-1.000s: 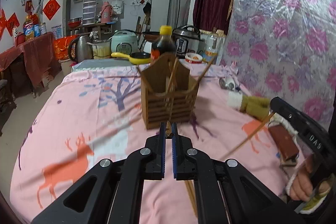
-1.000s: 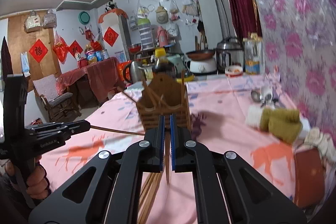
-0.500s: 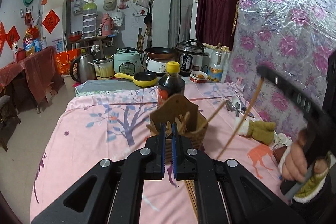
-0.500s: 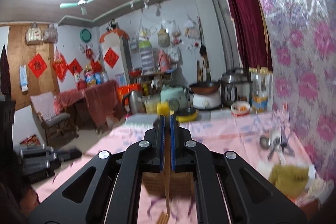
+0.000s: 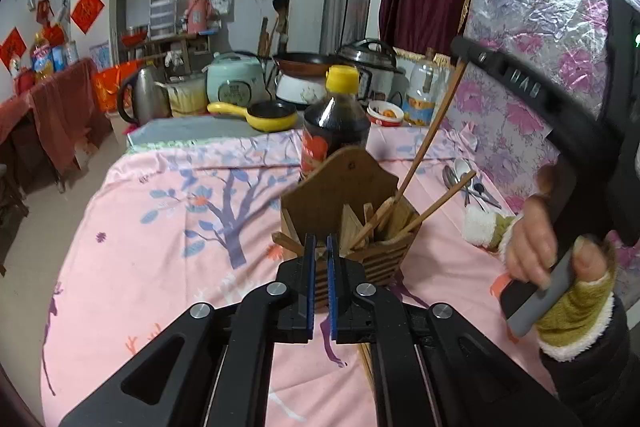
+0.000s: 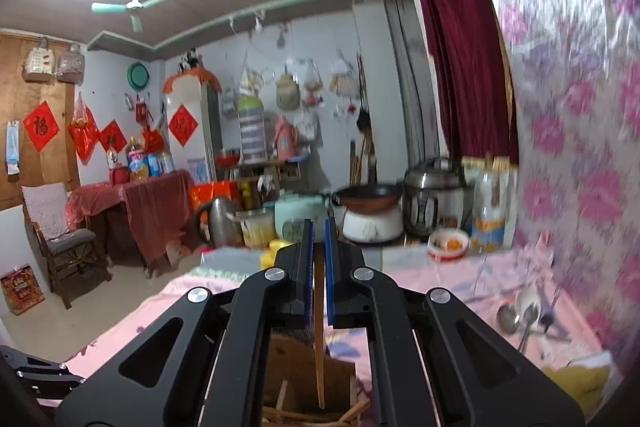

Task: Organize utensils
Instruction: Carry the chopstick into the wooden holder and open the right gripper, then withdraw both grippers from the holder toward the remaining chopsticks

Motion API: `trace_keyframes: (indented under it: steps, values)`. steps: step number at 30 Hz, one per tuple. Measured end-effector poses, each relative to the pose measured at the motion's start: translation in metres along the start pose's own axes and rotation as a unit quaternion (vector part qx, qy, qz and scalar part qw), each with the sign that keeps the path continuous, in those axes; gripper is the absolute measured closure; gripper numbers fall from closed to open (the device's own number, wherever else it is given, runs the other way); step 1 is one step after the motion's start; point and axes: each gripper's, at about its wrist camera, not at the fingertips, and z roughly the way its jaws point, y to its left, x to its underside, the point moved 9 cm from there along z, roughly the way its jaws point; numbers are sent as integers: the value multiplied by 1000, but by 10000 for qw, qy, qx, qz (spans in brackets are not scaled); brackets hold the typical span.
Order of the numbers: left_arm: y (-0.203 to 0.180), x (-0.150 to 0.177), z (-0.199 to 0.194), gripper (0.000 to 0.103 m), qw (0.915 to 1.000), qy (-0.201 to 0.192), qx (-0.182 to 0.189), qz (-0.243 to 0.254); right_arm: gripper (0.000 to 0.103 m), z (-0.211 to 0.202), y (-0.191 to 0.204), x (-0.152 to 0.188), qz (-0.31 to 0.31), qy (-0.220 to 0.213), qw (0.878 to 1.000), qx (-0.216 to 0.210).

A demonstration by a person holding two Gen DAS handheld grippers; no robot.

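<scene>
A wooden utensil holder (image 5: pixel 340 187) stands on the pink tablecloth (image 5: pixel 160 227) with several chopsticks (image 5: pixel 436 203) leaning in it. My right gripper (image 5: pixel 460 47), held by a gloved hand (image 5: pixel 532 239), hangs above and right of the holder. It is shut on a long chopstick (image 5: pixel 428 135) whose lower end is inside the holder, and its jaws are starting to open. The right wrist view shows that chopstick (image 6: pixel 319 359) hanging from the right gripper (image 6: pixel 318 223) into the holder (image 6: pixel 296 367). My left gripper (image 5: pixel 319 239) sits just before the holder's front, jaws opening by a slim gap with nothing visibly pressed.
A dark sauce bottle (image 5: pixel 336 131) stands right behind the holder. Metal spoons (image 5: pixel 464 179) and a plush cloth (image 5: pixel 484 227) lie to the right by the floral foil wall (image 5: pixel 540 27). A yellow pan (image 5: pixel 272 115) and cookers (image 5: pixel 368 67) line the far edge.
The right gripper rose from low at the table's right and carried its chopstick over the holder, tip now inside. The left gripper's view pulled back and its jaw gap widened slightly.
</scene>
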Motion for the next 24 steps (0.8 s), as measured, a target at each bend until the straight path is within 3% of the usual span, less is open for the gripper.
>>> trace_keyframes:
  steps: [1,2,3,7,9,12,15,24]
  values:
    - [1,1,2,82,10000,21,19,-37,93,2,-4,6,44,106,9999,12]
    - [2,1,1,55,9999,-24,6,-113,90,2,-8,8,104,161,9998,28]
    - [3,0,-2,41,9998,-100,-9,-151,90,-2,-13,10,177,194,9996,38]
    - [3,-4,-16,38,9992,-340,-68,-173,88,-28,-23,5,337,51,9994,20]
    - [5,-5,-25,27,9985,-468,-181,-199,78,-46,-28,6,396,-25,9992,42]
    - [8,-2,-36,23,9977,-583,-248,-257,64,-69,-32,13,460,-97,9988,106]
    - [11,4,-46,16,9968,-660,-315,-336,64,-85,-34,23,510,-58,9986,149]
    - [29,38,-72,12,9929,-711,-568,-760,63,-124,-33,48,736,172,9971,132]
